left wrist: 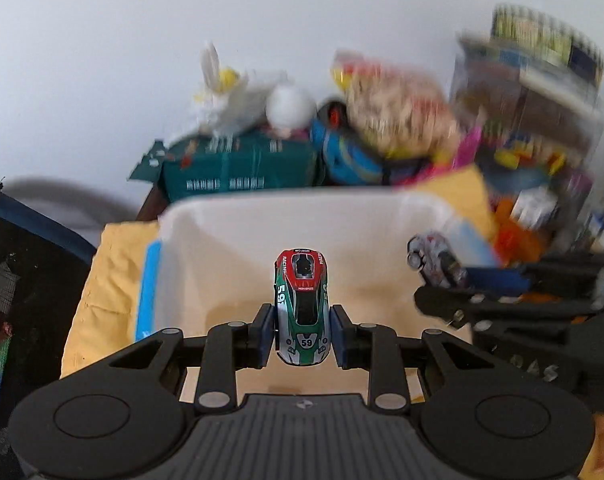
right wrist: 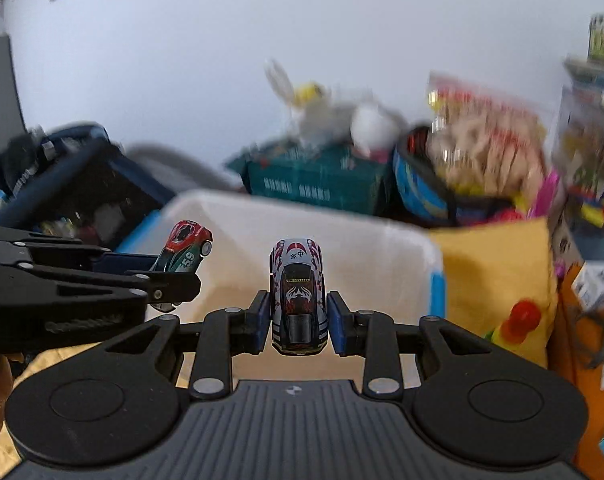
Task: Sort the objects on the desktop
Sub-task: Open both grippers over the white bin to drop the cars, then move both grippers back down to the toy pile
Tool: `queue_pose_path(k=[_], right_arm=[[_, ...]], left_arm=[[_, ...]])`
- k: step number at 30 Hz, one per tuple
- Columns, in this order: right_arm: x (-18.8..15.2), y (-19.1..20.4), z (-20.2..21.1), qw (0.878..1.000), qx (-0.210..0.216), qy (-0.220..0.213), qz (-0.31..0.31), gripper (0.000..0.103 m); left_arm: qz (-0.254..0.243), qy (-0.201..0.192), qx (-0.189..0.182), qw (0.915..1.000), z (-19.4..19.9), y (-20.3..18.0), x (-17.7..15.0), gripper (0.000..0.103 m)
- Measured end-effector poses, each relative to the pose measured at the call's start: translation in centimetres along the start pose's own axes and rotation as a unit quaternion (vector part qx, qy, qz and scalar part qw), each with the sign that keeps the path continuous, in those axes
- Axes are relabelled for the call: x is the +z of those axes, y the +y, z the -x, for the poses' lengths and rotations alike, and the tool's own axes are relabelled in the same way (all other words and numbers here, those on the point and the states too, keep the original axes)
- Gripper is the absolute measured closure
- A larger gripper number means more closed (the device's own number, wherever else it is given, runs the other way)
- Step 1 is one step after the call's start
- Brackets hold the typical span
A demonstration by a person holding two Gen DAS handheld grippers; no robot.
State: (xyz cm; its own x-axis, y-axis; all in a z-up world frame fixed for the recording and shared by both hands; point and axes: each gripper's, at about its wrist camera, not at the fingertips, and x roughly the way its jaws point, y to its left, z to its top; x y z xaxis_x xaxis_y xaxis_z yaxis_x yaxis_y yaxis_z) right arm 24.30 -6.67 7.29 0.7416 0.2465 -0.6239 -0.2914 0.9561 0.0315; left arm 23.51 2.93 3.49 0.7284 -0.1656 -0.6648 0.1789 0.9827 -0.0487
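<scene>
Toy cars: two, one green-and-red numbered 59 [left wrist: 303, 307] at left, one white-and-black with flames [right wrist: 298, 295] at right. White bins: one [left wrist: 229, 216]. Grippers: two.

So in the left wrist view the left tool [left wrist: 304, 330] sits bottom centre with its blue pads [left wrist: 266, 334] clamped on both sides of a green, white and red toy car [left wrist: 304, 306] marked 59, nose pointing up the frame. Right behind it is a white bin [left wrist: 261, 216] with a blue handle on its left side, sitting on a yellow cloth [left wrist: 101, 280]. At the right edge the right tool [left wrist: 442, 276] pokes in, gripping a white and red toy car [left wrist: 434, 260] over the bin's right rim. The background's a blurry pile: a green box [left wrist: 241, 168], a white plush toy [left wrist: 245, 96], and stacked stuff upper right.
</scene>
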Motion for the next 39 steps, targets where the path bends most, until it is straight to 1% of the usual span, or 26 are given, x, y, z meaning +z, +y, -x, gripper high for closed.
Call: queue_pose_path(k=[2,4,6,7,9,11,12,13,15,16,18,19,20,23,25,26,28,29,30,32,34,36,38,39], right_arm=[[-0.8,-0.2,-0.9,1.0,0.003,0.018,-0.009,0.068],[-1.2,-0.4,-1.3,1.0,-0.003,0.027,-0.013,0.067],[-1.3,-0.3,-0.7,1.0,0.001,0.021,-0.013,0.065],[-1.1,-0.2,-0.4,1.0,0.004,0.015,-0.011,0.061],[-0.9,0.1,0.6,1.0,0.006,0.003,-0.005,0.061],[-0.8,0.2,1.8,1.0,0.011,-0.012,-0.002,0.061],[-0.8,0.2,2.7,1.0,0.015,-0.021,-0.002,0.061],[-1.0,0.2,3.6,0.999,0.022,-0.03,-0.003,0.061],[-1.6,0.2,5.2,0.998,0.038,-0.042,0.004,0.058],[-2.2,0.2,6.1,0.998,0.041,-0.046,0.012,0.055],[-3.9,0.2,7.6,0.998,0.047,-0.042,0.029,0.05],[-4.9,0.1,8.2,0.997,0.054,-0.036,0.035,0.049],[-6.0,0.0,8.5,0.997,0.061,-0.026,0.038,0.048],[-9.9,-0.5,8.6,0.996,0.065,0.036,0.038,0.048],[-12.5,-0.9,8.5,0.995,0.068,0.074,0.026,0.049],[-13.6,-1.0,8.4,0.993,0.07,0.088,0.028,0.051],[-15.5,-0.6,8.6,0.991,0.062,0.107,0.049,0.05],[-16.2,-0.2,8.7,0.99,0.061,0.117,0.056,0.051],[-17.0,0.2,8.8,0.987,0.069,0.13,0.062,0.051],[-18.1,0.9,8.9,0.982,0.093,0.15,0.065,0.055],[-19.1,2.1,8.8,0.978,0.106,0.16,0.085,0.057],[-19.8,3.5,9.0,0.975,0.104,0.158,0.117,0.057],[-19.9,4.5,9.3,0.973,0.104,0.147,0.144,0.056],[-20.1,4.9,9.6,0.973,0.102,0.14,0.154,0.055]], left_arm=[[0.001,0.017,0.005,0.9998,-0.8,0.3,-0.5,0.069],[0.02,0.019,-0.004,0.9996,-0.8,0.9,-0.6,0.067],[0.042,0.004,-0.023,0.9988,0.4,1.4,-0.7,0.062],[0.045,-0.004,-0.024,0.9987,1.2,1.5,-0.6,0.062],[0.04,-0.027,-0.025,0.9985,2.9,1.3,-0.4,0.06],[0.031,-0.048,-0.024,0.998,5.1,1.1,-0.7,0.055],[0.027,-0.057,-0.026,0.9977,6.1,1.0,-0.8,0.05],[0.022,-0.065,-0.026,0.9973,7.5,0.8,-1.5,0.042],[0.017,-0.074,-0.022,0.9969,9.3,0.8,-2.9,0.032],[0.014,-0.071,-0.018,0.9972,10.3,0.8,-4.2,0.032],[0.014,-0.053,-0.015,0.9984,11.3,0.7,-6.6,0.032],[0.018,-0.042,-0.011,0.9989,11.6,0.7,-7.9,0.031],[0.026,-0.022,-0.006,0.9994,11.8,0.8,-9.5,0.031],[0.06,0.029,0.004,0.9978,11.7,1.3,-13.8,0.031],[0.087,0.061,-0.004,0.9944,11.7,1.6,-16.4,0.032],[0.094,0.07,-0.01,0.9931,11.7,1.6,-17.4,0.032],[0.105,0.094,-0.029,0.9896,11.7,1.3,-19.1,0.032],[0.113,0.107,-0.043,0.9869,11.6,1.0,-19.7,0.032],[0.118,0.118,-0.052,0.9847,11.6,0.6,-20.3,0.032],[0.11,0.138,-0.058,0.9826,11.2,-0.4,-21.2,0.032],[0.095,0.142,-0.047,0.9841,10.9,-1.2,-21.3,0.034],[0.083,0.129,-0.034,0.9876,10.4,-1.6,-20.2,0.034],[0.088,0.134,-0.01,0.987,9.4,-1.7,-19.2,0.042],[0.096,0.142,0.009,0.9852,8.7,-1.6,-18.8,0.047]])
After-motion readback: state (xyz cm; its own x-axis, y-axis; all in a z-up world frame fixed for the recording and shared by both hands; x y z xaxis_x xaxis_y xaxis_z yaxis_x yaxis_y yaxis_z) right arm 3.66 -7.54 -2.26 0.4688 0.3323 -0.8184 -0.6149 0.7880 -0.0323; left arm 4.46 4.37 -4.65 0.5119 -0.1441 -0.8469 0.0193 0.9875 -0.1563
